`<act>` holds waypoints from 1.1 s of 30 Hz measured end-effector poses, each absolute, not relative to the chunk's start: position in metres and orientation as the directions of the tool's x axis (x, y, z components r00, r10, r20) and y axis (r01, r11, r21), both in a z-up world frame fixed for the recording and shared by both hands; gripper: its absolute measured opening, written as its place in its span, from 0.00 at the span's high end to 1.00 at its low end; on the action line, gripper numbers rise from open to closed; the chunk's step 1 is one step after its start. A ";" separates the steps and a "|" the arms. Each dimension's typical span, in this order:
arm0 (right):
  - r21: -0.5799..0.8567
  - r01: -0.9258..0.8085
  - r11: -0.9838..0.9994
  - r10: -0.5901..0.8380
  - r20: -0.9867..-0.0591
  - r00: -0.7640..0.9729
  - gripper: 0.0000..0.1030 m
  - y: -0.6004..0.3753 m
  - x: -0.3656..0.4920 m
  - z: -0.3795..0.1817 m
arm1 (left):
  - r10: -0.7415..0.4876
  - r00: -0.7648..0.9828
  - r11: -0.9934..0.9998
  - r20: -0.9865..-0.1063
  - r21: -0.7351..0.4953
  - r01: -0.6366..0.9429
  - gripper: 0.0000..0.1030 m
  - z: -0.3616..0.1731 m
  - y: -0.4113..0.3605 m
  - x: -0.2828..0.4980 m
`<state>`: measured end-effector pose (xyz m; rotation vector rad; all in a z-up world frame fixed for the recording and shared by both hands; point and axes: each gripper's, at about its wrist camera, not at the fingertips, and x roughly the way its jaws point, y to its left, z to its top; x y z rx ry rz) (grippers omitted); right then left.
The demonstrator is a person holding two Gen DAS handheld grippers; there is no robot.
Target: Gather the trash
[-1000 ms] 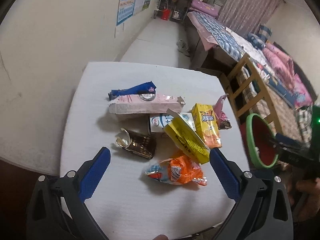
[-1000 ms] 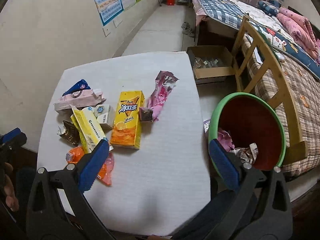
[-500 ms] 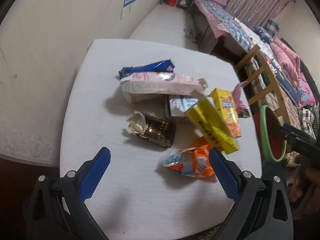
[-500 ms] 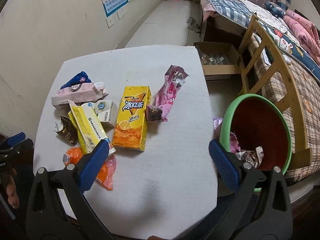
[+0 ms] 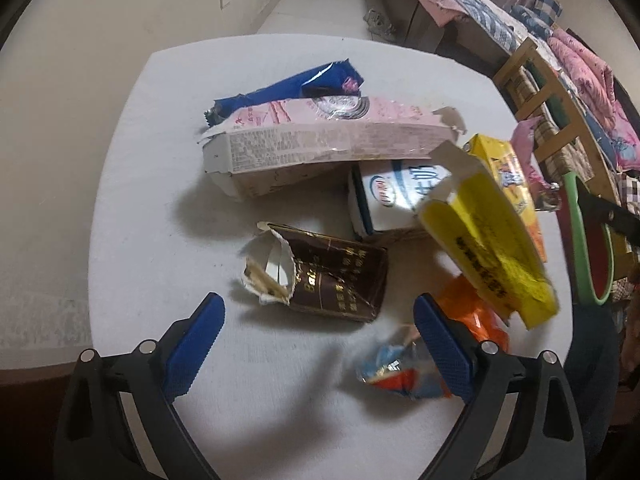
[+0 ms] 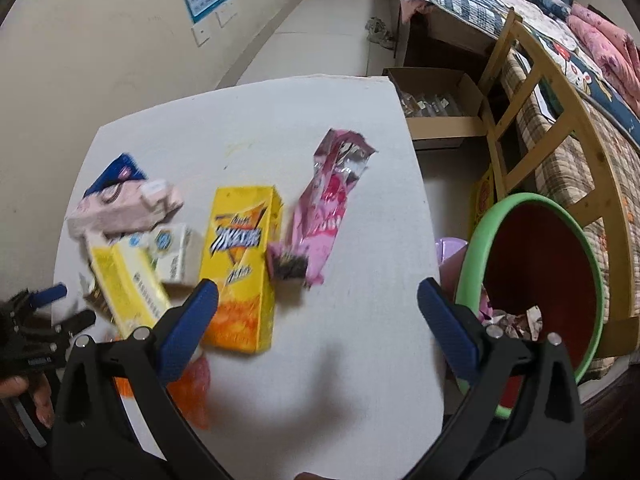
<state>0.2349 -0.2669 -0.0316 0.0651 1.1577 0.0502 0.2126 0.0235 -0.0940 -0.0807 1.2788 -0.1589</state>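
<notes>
We have the trash heaped on the left half of the white bench (image 5: 132, 240), with the green-rimmed bin (image 6: 532, 280) standing just beside the bench's right edge, a few crumpled scraps already in it.

We judge the step in hand to be the reach for a first piece. Our left hand-held gripper (image 5: 318, 322) hovers with its fingers wide apart and nothing between them, just short of the brown foil packet (image 5: 336, 276). The next move, as we see it, calls for lowering over that packet, closing across its flattened body, then carrying it over to the bin. Our right hand-held gripper (image 6: 318, 306) is likewise spread and empty, low over the bench near the yellow tea carton (image 6: 240, 264).

Counting the pieces on the bench, we find eight: one brown foil packet, one long pink box (image 5: 320, 136), one blue wrapper (image 5: 296, 84) behind it, one white milk carton (image 5: 396, 196), one yellow box (image 5: 488, 240) lying tilted across others, one yellow tea carton, one pink wrapper (image 6: 328, 208), one orange wrapper (image 5: 464, 320). There is one bin.
</notes>
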 end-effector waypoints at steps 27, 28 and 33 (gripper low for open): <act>0.124 0.057 0.991 0.101 -0.949 0.299 0.65 -0.268 0.296 -0.092 | -0.181 0.232 0.982 -0.956 -0.164 0.092 0.17 -0.126 0.015 0.231; 0.122 0.054 0.991 0.100 -0.949 0.299 0.68 -0.268 0.295 -0.092 | -0.177 0.232 0.983 -0.956 -0.160 0.090 0.17 -0.127 0.014 0.231; 0.114 0.043 0.993 0.097 -0.950 0.298 0.75 -0.265 0.292 -0.089 | -0.124 0.240 0.990 -0.963 -0.102 0.102 0.21 -0.128 0.007 0.229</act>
